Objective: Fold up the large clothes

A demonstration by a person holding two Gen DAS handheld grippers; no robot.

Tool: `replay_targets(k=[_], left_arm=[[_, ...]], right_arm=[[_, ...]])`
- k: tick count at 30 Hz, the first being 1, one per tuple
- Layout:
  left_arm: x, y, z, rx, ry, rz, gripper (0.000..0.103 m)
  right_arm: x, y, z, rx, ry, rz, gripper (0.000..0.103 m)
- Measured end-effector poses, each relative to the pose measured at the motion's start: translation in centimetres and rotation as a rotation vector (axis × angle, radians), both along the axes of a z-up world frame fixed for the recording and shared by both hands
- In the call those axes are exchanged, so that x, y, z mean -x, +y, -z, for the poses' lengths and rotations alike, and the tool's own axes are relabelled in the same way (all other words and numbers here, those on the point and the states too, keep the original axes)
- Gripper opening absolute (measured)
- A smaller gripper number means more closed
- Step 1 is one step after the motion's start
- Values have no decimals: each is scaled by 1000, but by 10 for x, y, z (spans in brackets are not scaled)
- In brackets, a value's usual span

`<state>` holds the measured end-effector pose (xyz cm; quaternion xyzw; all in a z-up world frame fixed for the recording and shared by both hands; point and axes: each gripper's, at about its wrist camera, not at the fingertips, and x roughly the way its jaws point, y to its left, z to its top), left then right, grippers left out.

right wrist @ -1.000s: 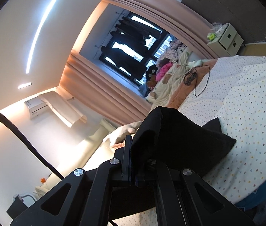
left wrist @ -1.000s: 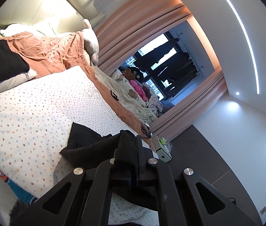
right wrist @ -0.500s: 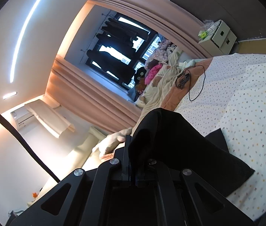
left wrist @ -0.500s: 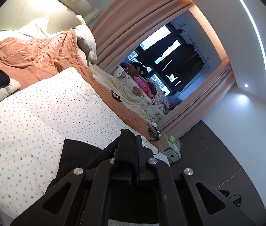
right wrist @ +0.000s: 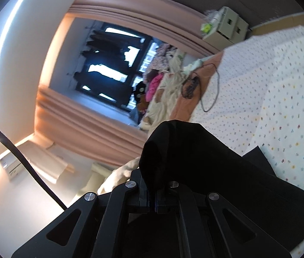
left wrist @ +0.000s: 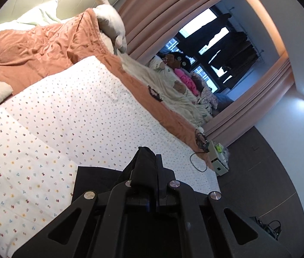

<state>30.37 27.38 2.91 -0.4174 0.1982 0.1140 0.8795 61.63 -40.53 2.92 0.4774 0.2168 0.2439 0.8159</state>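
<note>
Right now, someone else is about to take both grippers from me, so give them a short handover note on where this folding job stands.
Left gripper: shut on a bunched edge of the black garment.
Right gripper: shut on another part of the same garment, which drapes over its fingers.
The garment's lower part lies on the dotted sheet of the bed; both gripped parts are raised off it.
Done: both grips taken, cloth lifted.
Left: lay the held edge over or down to make the fold, release, smooth. How many folds are already in cannot be told.
</note>
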Motion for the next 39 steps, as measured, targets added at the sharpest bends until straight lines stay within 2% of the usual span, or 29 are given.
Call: replay_targets(k=[3, 8, 10, 12, 16, 20, 25, 26, 27, 28, 29, 30, 31, 32, 33, 34, 35, 36, 39], left_arm=[[-21, 9, 24, 23, 45, 4, 5], [-51, 18, 67, 58, 124, 22, 5], [-63, 22, 85, 88, 158, 31, 5], [-73, 23, 98, 105, 157, 42, 5], [-95, 22, 111, 84, 173, 53, 5], [-109, 30, 121, 110, 180, 38, 5], [-122, 44, 139, 147, 200, -4, 5], [-124, 46, 143, 161, 202, -7, 5], [-126, 47, 148, 179, 207, -11, 5], [-128, 49, 153, 203, 209, -15, 5], [-129, 50, 159, 235, 206, -15, 6], [-131, 51, 163, 256, 206, -12, 8], [-132, 50, 166, 276, 206, -4, 17], [-132, 49, 166, 283, 203, -1, 31], [-132, 47, 165, 288, 194, 1, 41], [-130, 44, 162, 290, 174, 1, 61], [-129, 42, 157, 287, 160, -1, 77], [-127, 41, 152, 280, 149, -7, 81], [-122, 40, 138, 248, 141, -5, 82]], right_arm=[[-10, 14, 12, -1, 27, 17, 0], [-21, 36, 32, 59, 77, 20, 0], [-26, 39, 44, 37, 117, 11, 1], [-32, 42, 58, 18, 180, 0, 1], [-42, 50, 56, 18, 228, -7, 1], [-54, 62, 48, 54, 244, -7, 1], [-75, 70, 59, -1, 276, -65, 4], [-77, 69, 60, -3, 286, -66, 9], [-79, 69, 59, -1, 289, -69, 32], [-81, 69, 59, -6, 284, -76, 73], [-84, 68, 60, -17, 277, -82, 87], [-83, 66, 62, -29, 263, -88, 92], [-83, 67, 60, -28, 250, -91, 92], [-83, 70, 55, -9, 244, -94, 92], [-85, 72, 54, 6, 242, -96, 92], [-85, 75, 52, 19, 240, -100, 92], [-83, 78, 48, 30, 236, -106, 92], [-84, 80, 48, 39, 235, -111, 92], [-88, 89, 47, 92, 244, -131, 92]])
